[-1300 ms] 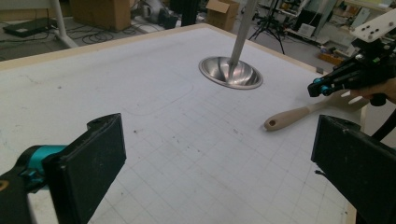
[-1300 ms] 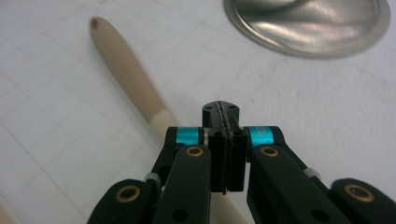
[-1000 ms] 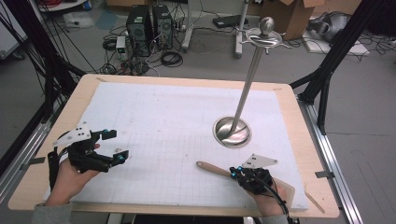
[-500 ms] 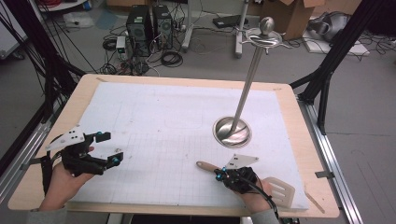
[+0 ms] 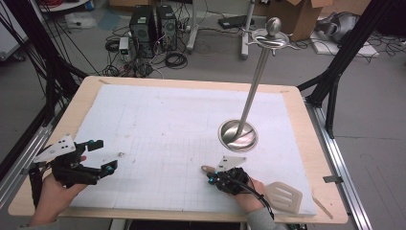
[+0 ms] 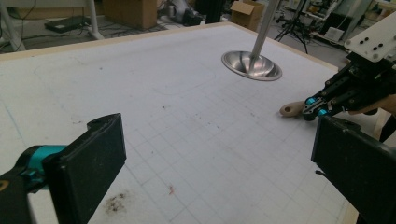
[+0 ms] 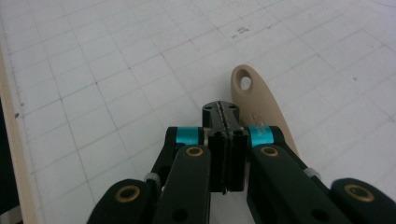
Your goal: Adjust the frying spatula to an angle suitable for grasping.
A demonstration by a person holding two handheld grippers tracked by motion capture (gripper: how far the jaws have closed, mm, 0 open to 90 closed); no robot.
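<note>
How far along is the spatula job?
Nothing looks done: the spatula lies flat on the mat. In hand: the right gripper sits shut over its handle, jaws together with nothing between them. The left gripper waits open. Left: grasp and lift it, perhaps to the stand.

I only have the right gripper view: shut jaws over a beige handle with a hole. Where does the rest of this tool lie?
Observer: The spatula ends in a slotted head by the table's near right corner.
Operator: And the left gripper?
Observer: The left gripper is open, nothing between its jaws, at the mat's near left side.
Operator: Anything beyond me?
Observer: A metal stand rises from a round base, just past the right gripper.
</note>
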